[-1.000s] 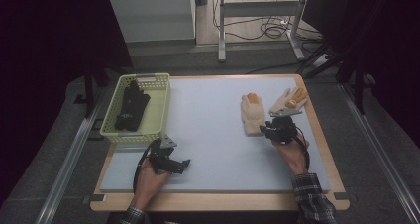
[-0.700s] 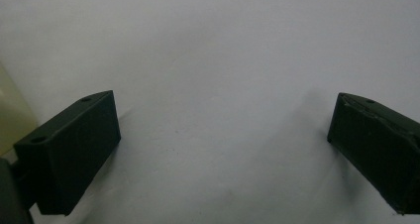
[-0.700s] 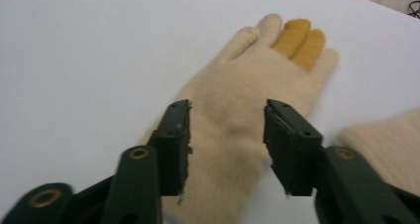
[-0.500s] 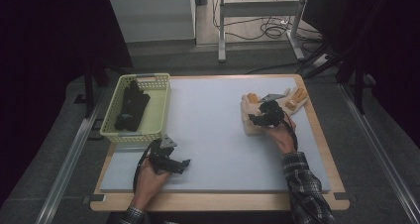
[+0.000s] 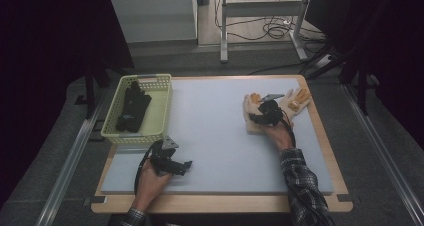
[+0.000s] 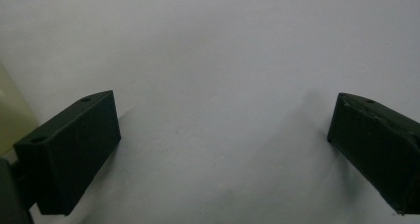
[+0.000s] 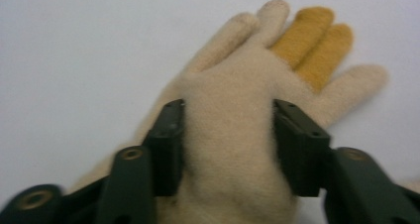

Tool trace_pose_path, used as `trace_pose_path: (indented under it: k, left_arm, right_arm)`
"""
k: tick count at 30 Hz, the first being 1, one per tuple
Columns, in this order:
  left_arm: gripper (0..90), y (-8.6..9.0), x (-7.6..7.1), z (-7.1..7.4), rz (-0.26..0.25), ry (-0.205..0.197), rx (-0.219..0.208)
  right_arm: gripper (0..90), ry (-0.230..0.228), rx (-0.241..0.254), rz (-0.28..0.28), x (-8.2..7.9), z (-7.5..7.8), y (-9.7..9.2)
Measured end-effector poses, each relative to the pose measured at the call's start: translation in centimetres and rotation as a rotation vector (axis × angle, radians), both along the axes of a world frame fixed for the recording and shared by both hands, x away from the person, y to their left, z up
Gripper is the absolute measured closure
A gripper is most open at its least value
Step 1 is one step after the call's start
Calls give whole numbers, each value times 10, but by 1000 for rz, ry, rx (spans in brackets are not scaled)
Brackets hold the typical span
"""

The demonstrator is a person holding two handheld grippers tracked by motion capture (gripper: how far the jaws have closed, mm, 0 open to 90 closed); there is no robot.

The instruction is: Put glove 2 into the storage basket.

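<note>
Here's the grey table mat (image 5: pixel 215 136), our landmark. At its left edge sits the yellow basket (image 5: pixel 161 113) with black gloves (image 5: pixel 132 108) inside. Toward the mat's right side lies the cream glove (image 7: pixel 237 135), two fingers mustard-coloured, with a second glove (image 5: pixel 299 100) just right of it. The right gripper (image 7: pixel 228 140) has just been closing, jaws now pinching the cream glove's palm. Near the mat's front-left, the left gripper (image 6: pixel 223 135) rests, jaws wide apart over bare mat.

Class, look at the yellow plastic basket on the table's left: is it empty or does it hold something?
Not empty. In the high view the yellow plastic basket holds dark gloves, lying inside its walls.
</note>
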State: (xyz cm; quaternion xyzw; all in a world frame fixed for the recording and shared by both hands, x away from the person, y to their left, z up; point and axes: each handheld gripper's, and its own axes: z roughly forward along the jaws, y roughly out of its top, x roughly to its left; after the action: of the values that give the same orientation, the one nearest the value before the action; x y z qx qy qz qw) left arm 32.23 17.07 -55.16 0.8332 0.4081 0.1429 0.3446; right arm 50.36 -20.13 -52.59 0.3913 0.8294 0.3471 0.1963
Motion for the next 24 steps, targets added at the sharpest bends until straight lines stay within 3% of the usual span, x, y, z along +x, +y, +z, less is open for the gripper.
trace_pose_path:
  k: [4, 11, 21, 24]
  left_arm:
    - [1, 0, 0, 0, 1, -1, -1]
    - [1, 0, 0, 0, 0, -1, 0]
    - [1, 0, 0, 0, 0, -1, 1]
    - [1, 0, 0, 0, 0, 0, 1]
  right_arm:
    - [602, 2, -4, -23, -6, 1, 4]
    - [606, -15, 22, -18, -22, 13, 9]
    - [598, -9, 79, 92, -81, 38, 47]
    - [592, -12, 73, 114, -97, 37, 58]
